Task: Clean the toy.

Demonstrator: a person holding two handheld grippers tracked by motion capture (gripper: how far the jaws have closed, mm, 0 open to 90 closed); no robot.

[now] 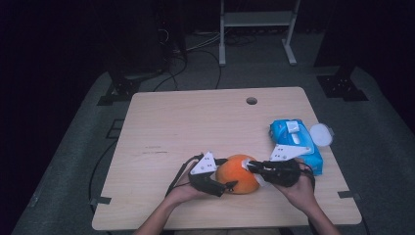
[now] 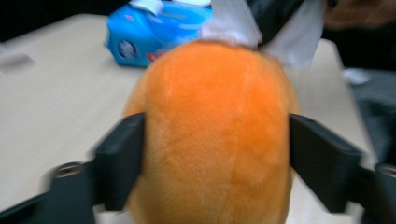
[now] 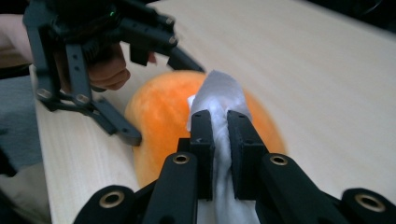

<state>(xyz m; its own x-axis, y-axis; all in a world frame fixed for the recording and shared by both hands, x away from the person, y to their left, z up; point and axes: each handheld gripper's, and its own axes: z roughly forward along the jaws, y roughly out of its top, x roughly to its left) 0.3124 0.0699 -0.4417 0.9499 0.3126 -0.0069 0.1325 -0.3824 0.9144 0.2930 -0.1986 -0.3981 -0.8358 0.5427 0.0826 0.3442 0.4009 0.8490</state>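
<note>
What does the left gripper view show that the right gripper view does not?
Left gripper view: the blue wet-wipe pack behind the toy, and the left gripper with its jaws on either side of the toy.

Right gripper view: the right gripper shut on the white wipe, and the person's fingers.

Both: the round orange plush toy, the white wipe and the pale wooden table.

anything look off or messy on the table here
Nothing looks spilled or damaged. The wipes pack lies with its lid flipped open, which fits the work: the right tool pinches a white wipe against the orange plush ball, and the left tool straddles the ball on the table.
</note>
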